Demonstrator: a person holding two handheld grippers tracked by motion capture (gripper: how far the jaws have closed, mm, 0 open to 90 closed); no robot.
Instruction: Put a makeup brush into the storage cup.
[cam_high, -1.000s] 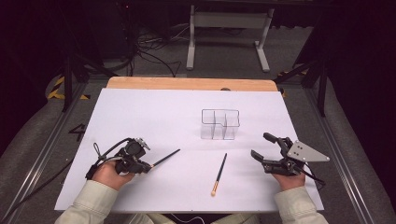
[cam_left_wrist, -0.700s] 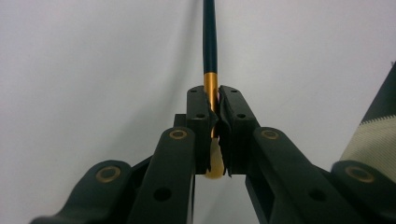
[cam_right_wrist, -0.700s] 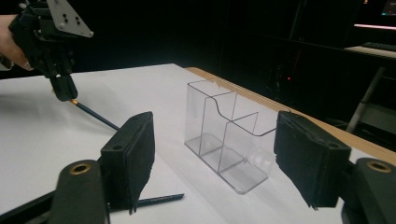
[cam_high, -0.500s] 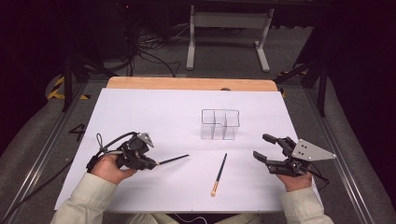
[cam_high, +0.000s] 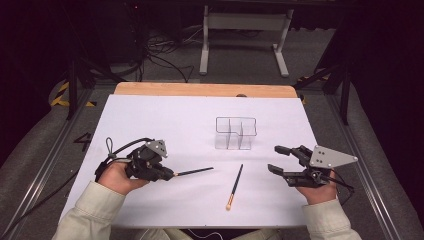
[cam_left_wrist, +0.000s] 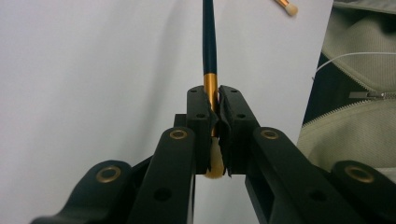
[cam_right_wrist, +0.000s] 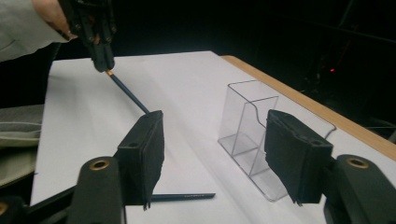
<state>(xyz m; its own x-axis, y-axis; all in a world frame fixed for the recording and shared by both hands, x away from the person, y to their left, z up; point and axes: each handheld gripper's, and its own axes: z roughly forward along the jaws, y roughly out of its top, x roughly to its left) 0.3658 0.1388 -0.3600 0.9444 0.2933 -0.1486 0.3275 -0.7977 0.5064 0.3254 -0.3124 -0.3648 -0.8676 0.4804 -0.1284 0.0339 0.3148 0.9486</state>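
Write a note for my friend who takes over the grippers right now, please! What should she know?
Left gripper: shut on a brush at its gold band, bristle end between the jaws, dark handle pointing toward the table's middle.
Right gripper: open, holding nothing, hovering at the right of the white sheet.
Second brush: lying loose on the sheet between the two grippers, bristle end toward the person.
Clear holder: upright beyond the loose brush, no brush in it.
Done: one brush gripped.
Left, most likely: put that brush in the holder, then pick up the other one.
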